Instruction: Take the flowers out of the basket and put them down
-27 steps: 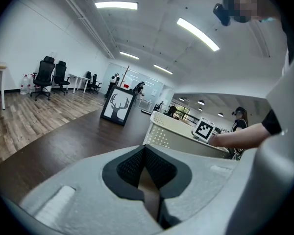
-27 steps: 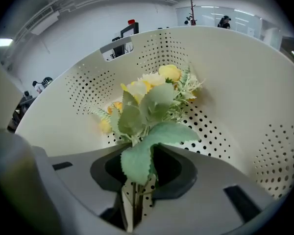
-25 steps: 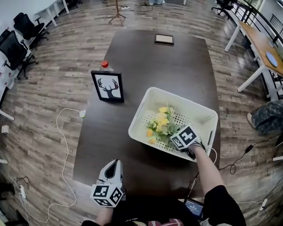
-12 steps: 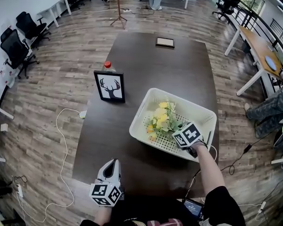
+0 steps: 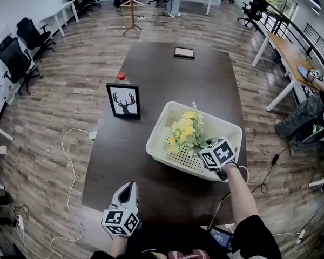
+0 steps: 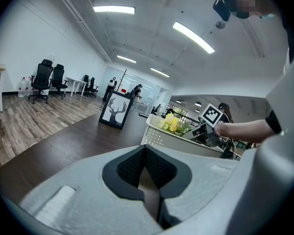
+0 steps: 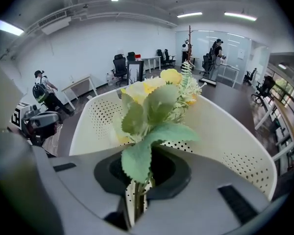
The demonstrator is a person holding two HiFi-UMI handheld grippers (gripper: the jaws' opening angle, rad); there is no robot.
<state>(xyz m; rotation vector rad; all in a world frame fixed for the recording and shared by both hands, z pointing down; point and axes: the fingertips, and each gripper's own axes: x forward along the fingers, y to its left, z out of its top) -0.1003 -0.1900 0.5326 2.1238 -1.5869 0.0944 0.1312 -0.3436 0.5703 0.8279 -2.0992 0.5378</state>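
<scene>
A bunch of yellow flowers with green leaves stands up from inside the white perforated basket on the dark table. My right gripper is at the basket's near right side. Its jaws have just been closing and are shut on the stems. The blooms rise in front of the basket's wall. My left gripper hovers at the table's near edge, left of the basket, shut with nothing in it. The left gripper view also shows the basket and flowers.
A framed deer picture stands left of the basket, with a red-capped bottle behind it. A small flat frame lies at the table's far end. A cable runs by the basket's right corner. Office chairs and desks ring the room.
My right gripper has lifted with the flowers, so the bunch stands higher and more upright in the basket. The left gripper has stayed where it was.
</scene>
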